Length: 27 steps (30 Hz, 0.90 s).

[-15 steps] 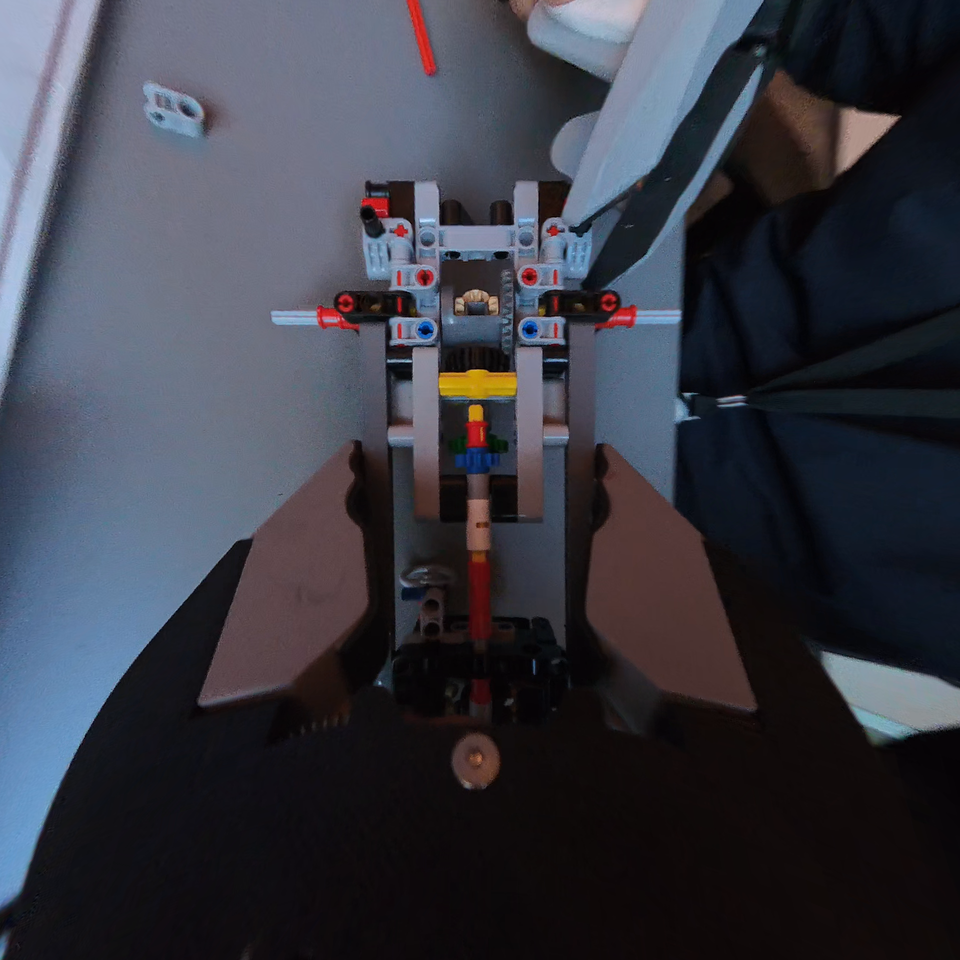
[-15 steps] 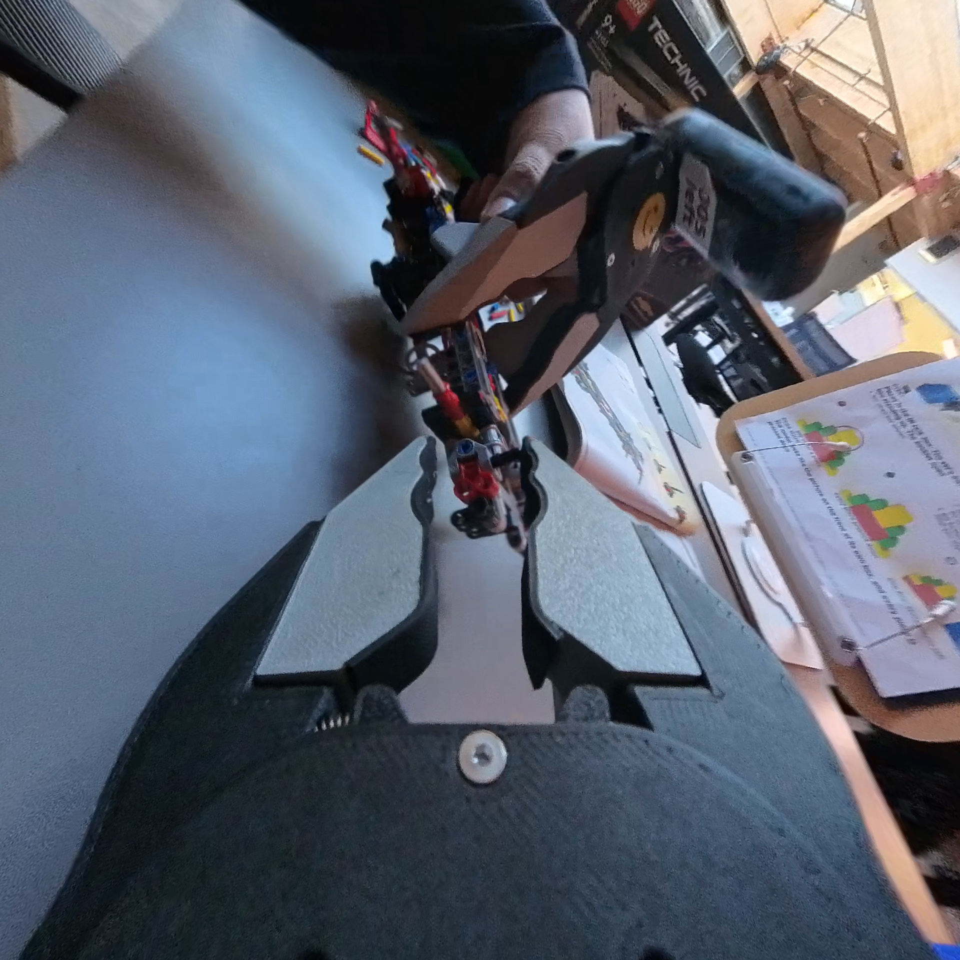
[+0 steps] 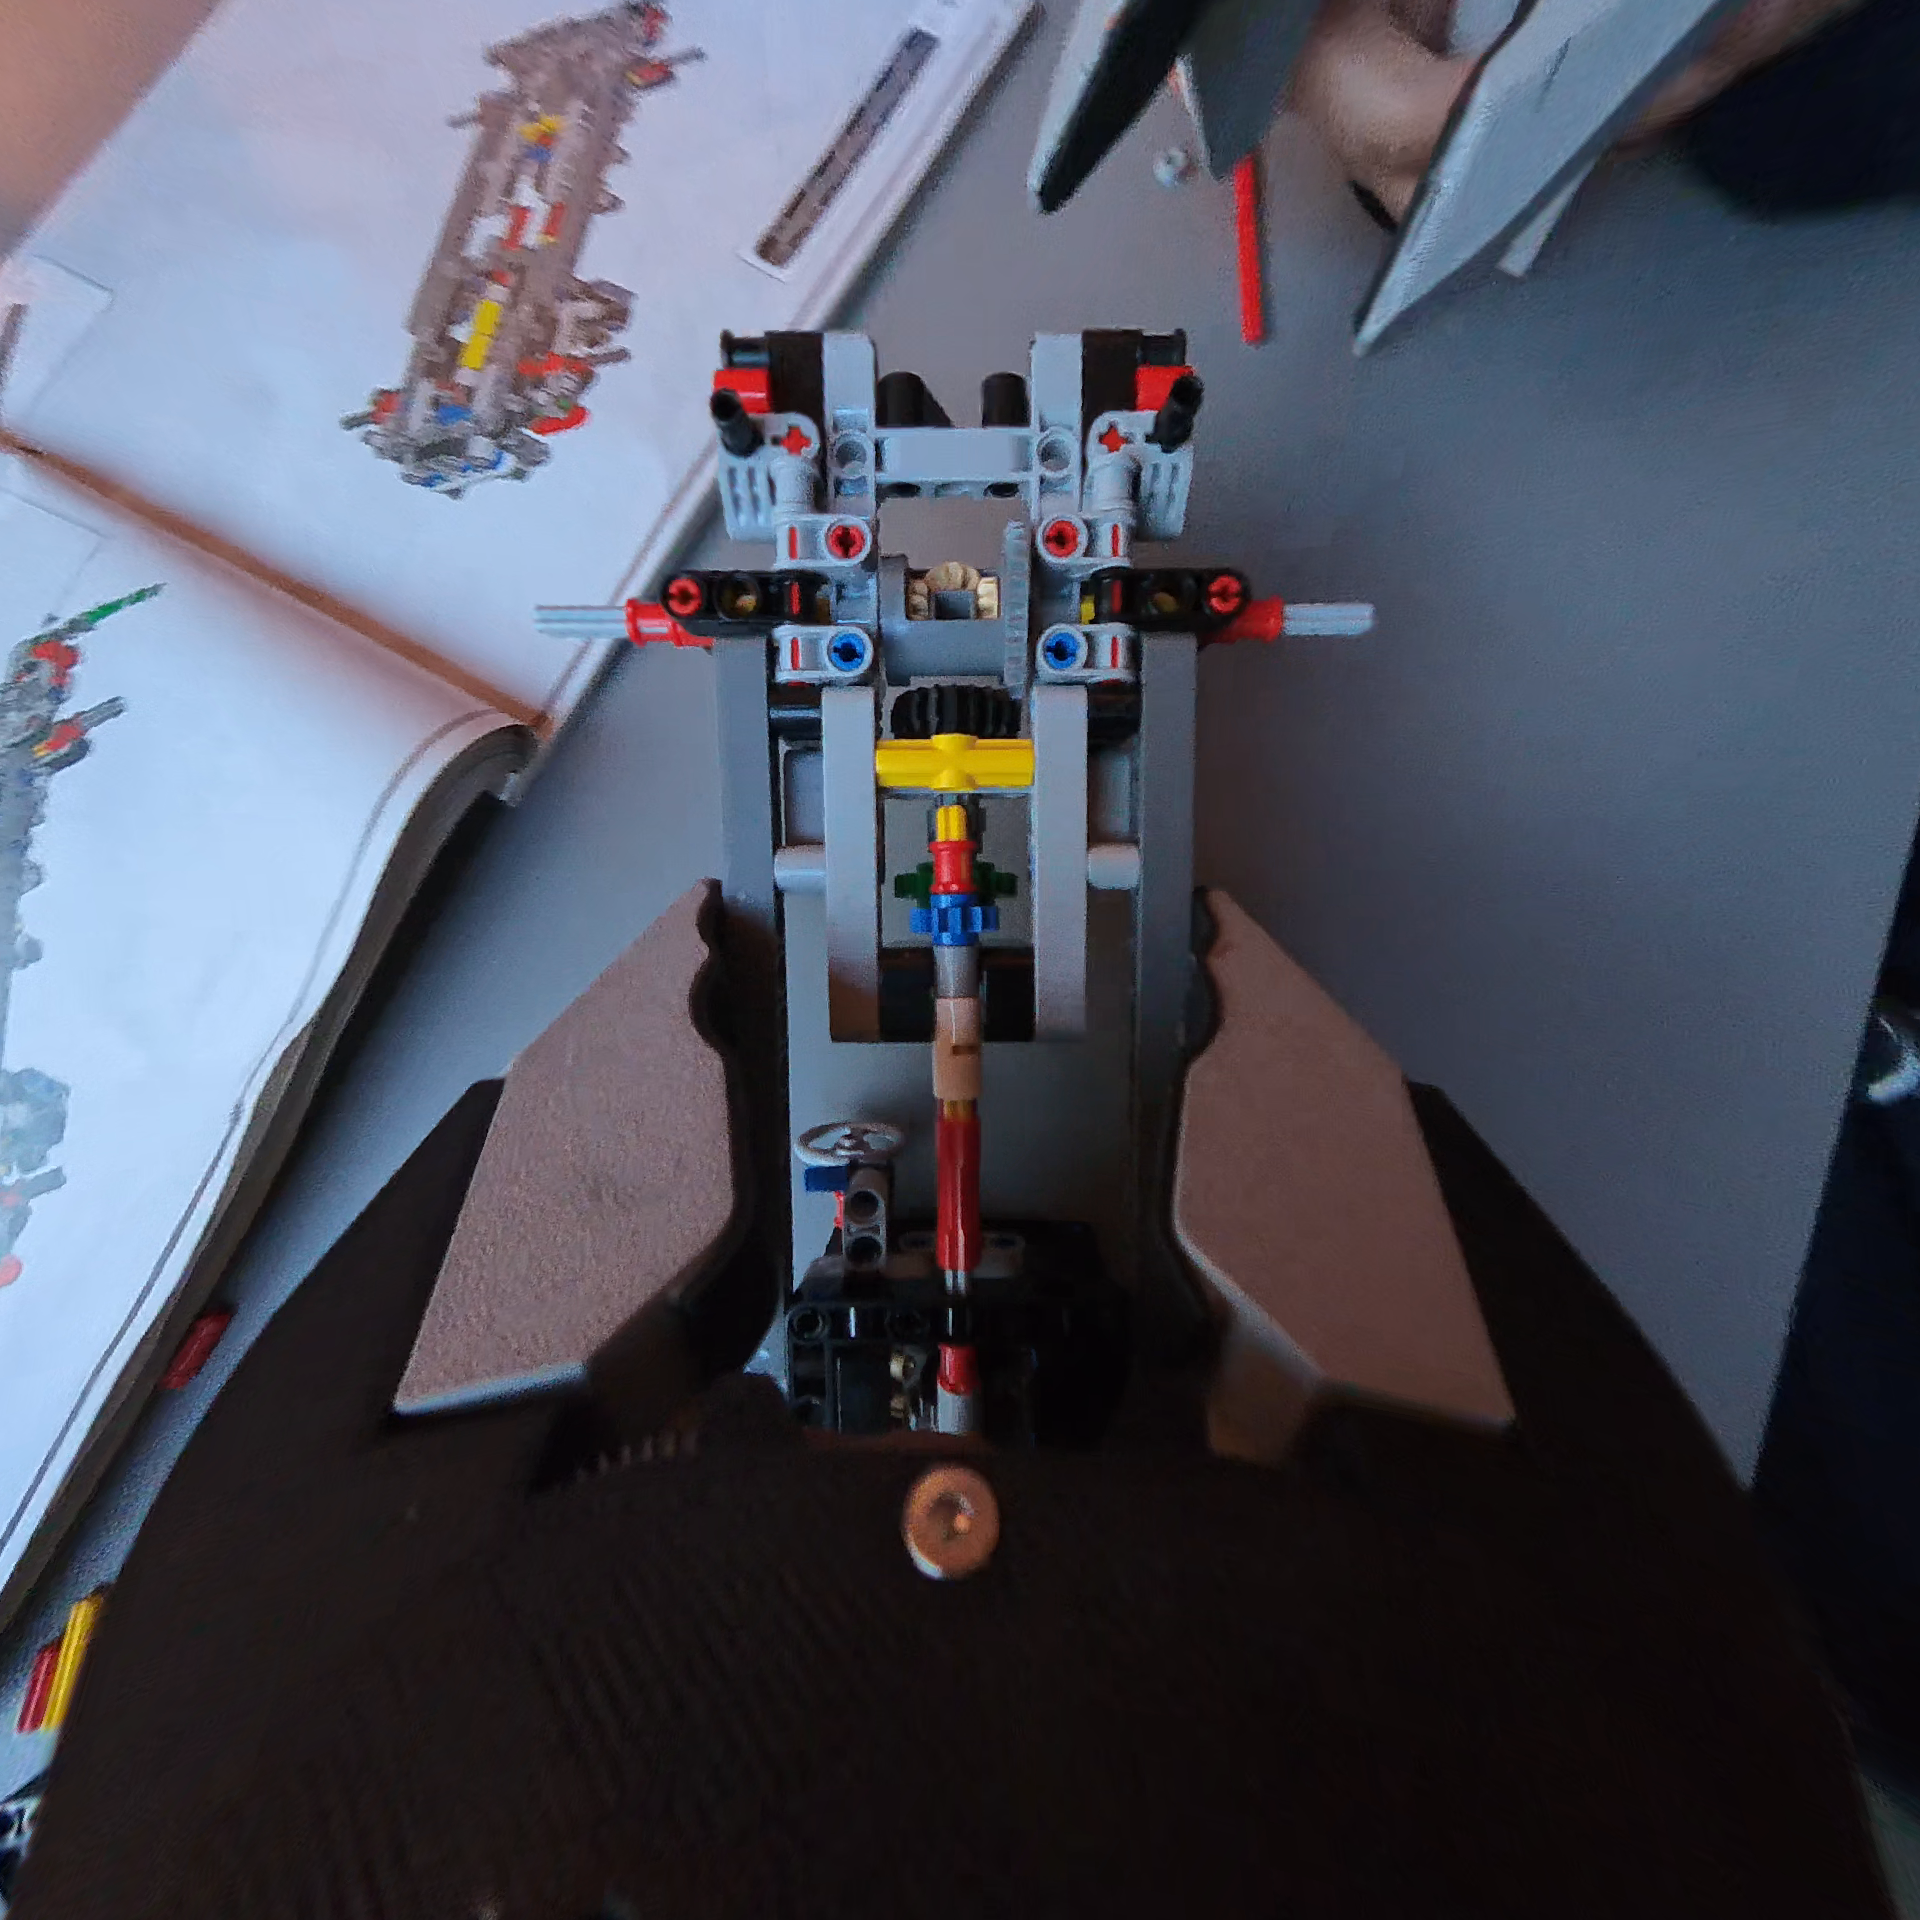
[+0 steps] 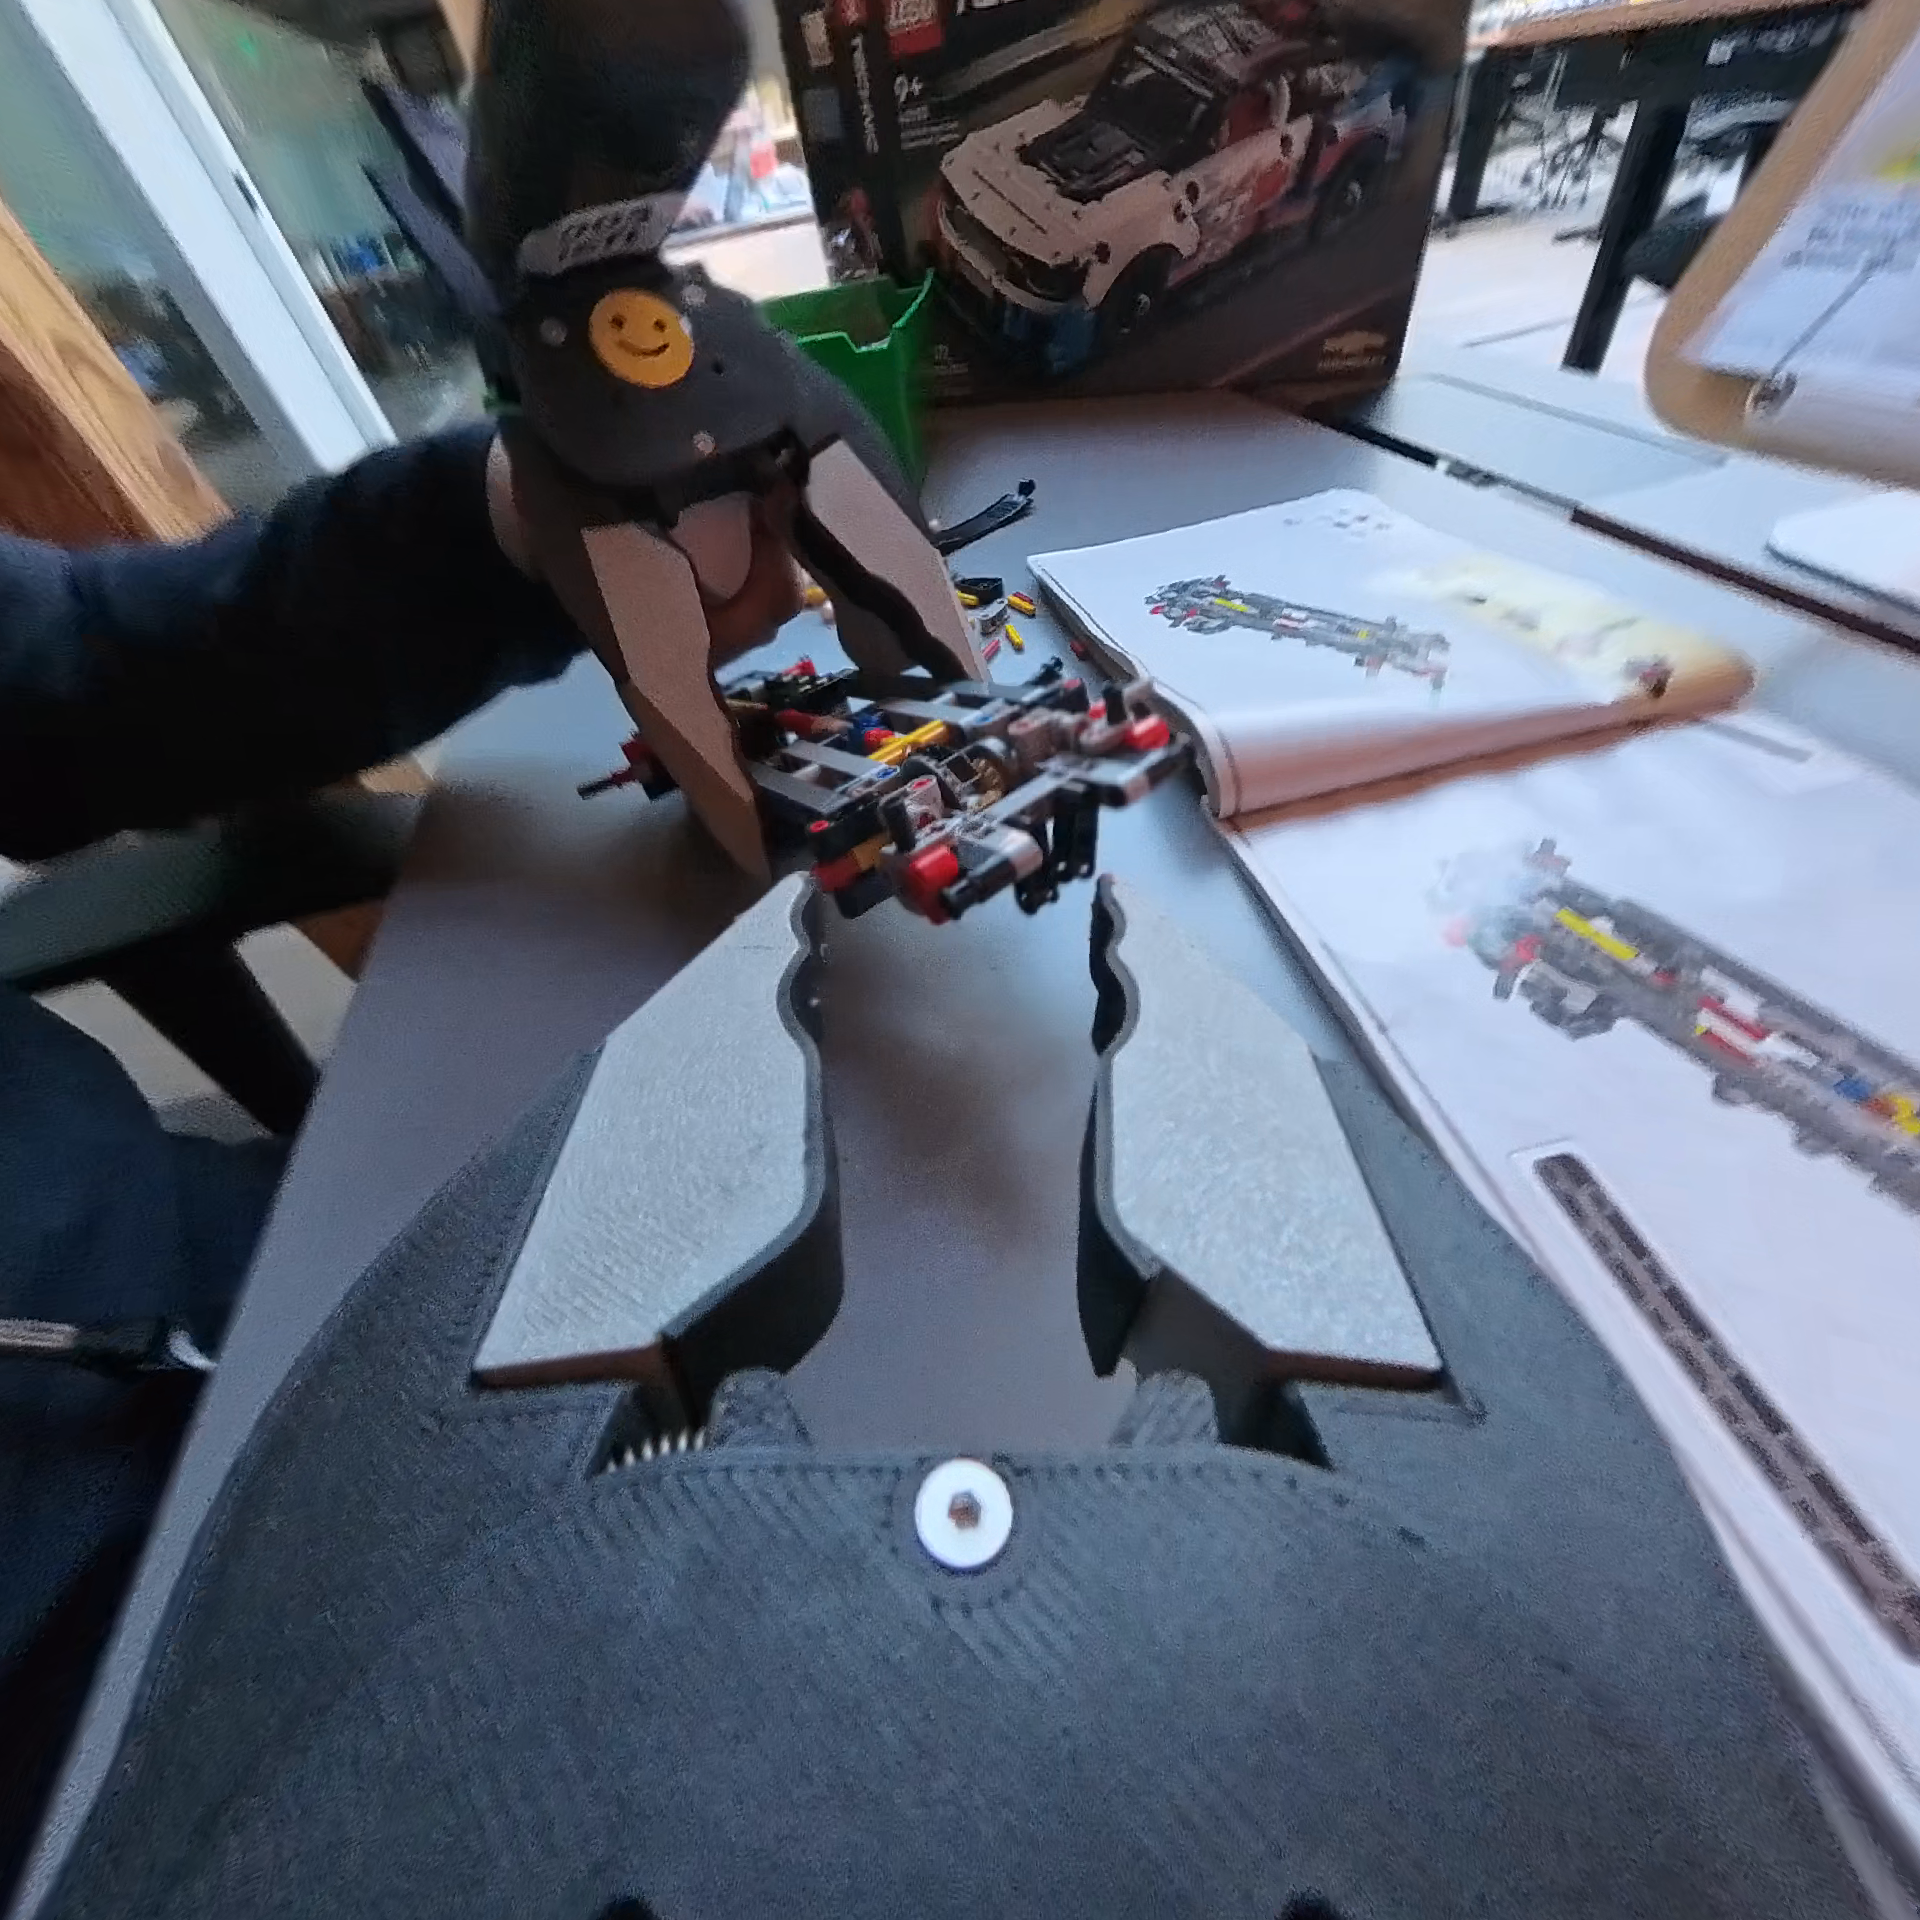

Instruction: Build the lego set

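My left gripper [image 3: 961,914] is shut on a grey brick-built chassis [image 3: 847,831] with red, blue, yellow and black parts. Both pads press on its long side beams. In the right wrist view the left gripper [image 4: 862,769] holds this chassis [image 4: 935,769] level, a little above the grey table [image 4: 520,935]. My right gripper [image 4: 953,904] is open and empty, with the chassis' near end just ahead of its fingertips and not touching them. It shows at the top of the left wrist view [image 3: 1210,270], beyond the chassis' far end.
An open instruction booklet [image 4: 1351,644] lies right of the chassis; it shows on the left in the left wrist view [image 3: 312,416]. A red axle [image 3: 1247,249] and loose pieces [image 4: 997,613] lie on the table. A set box [image 4: 1143,208], a green bin [image 4: 862,332] and a clipboard [image 4: 1787,260] stand behind. There is about 10 centimetres between the tips of the two grippers.
My right gripper, shut on the chassis' end half a second ago, has opened and drawn back from it. My left gripper has kept its grasp and swung the chassis towards the booklet.
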Motion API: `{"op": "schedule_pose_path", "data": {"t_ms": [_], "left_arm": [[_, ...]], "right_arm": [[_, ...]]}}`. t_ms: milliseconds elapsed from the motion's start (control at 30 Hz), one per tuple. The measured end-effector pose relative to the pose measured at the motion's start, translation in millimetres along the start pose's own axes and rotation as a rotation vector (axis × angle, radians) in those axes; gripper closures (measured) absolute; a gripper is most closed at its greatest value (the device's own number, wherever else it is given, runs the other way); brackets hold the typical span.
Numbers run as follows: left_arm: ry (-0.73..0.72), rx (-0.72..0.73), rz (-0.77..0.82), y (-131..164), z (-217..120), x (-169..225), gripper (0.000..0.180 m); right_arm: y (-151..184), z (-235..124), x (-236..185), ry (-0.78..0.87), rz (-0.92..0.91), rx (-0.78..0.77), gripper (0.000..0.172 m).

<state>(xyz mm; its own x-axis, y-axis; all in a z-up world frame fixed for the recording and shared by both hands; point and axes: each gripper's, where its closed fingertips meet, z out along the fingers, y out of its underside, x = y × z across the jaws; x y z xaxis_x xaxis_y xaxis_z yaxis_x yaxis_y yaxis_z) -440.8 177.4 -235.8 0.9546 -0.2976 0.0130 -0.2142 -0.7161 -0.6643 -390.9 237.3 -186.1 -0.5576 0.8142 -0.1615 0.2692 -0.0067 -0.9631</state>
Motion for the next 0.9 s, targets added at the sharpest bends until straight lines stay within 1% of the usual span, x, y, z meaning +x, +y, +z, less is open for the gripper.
{"op": "schedule_pose_path", "data": {"t_ms": [67,167,200,267,333,433,500,700,767,900], "left_arm": [[-0.077,0.041,0.014,-3,-1,-4,0.096],[-0.236,0.065,0.104,-7,-4,-5,0.096],[-0.309,0.056,0.153,-7,-5,-7,0.096],[-0.424,0.030,0.234,-6,-7,-10,0.096],[-0.449,0.024,0.276,-6,-6,-5,0.096],[-0.432,0.022,0.264,-6,-5,-3,0.096],[-0.383,0.043,0.213,-7,-6,-2,0.096],[-0.129,0.106,0.012,-3,-6,11,0.097],[-0.099,0.125,-0.024,-3,-6,11,0.097],[-0.088,0.132,-0.044,-3,-7,10,0.097]], "right_arm": [[1,-2,0,-0.038,0.106,0.010,0.124],[4,-2,-1,-0.090,0.238,0.017,0.132],[6,-1,-2,-0.101,0.263,0.011,0.136],[9,0,-4,-0.115,0.284,-0.002,0.137],[12,2,-4,-0.104,0.279,-0.020,0.139],[19,5,-5,-0.091,0.265,-0.052,0.138],[18,6,-8,-0.105,0.274,-0.048,0.138],[13,5,-14,-0.148,0.283,-0.030,0.141],[14,6,-16,-0.155,0.277,-0.039,0.142],[15,6,-16,-0.159,0.278,-0.042,0.142]]}}
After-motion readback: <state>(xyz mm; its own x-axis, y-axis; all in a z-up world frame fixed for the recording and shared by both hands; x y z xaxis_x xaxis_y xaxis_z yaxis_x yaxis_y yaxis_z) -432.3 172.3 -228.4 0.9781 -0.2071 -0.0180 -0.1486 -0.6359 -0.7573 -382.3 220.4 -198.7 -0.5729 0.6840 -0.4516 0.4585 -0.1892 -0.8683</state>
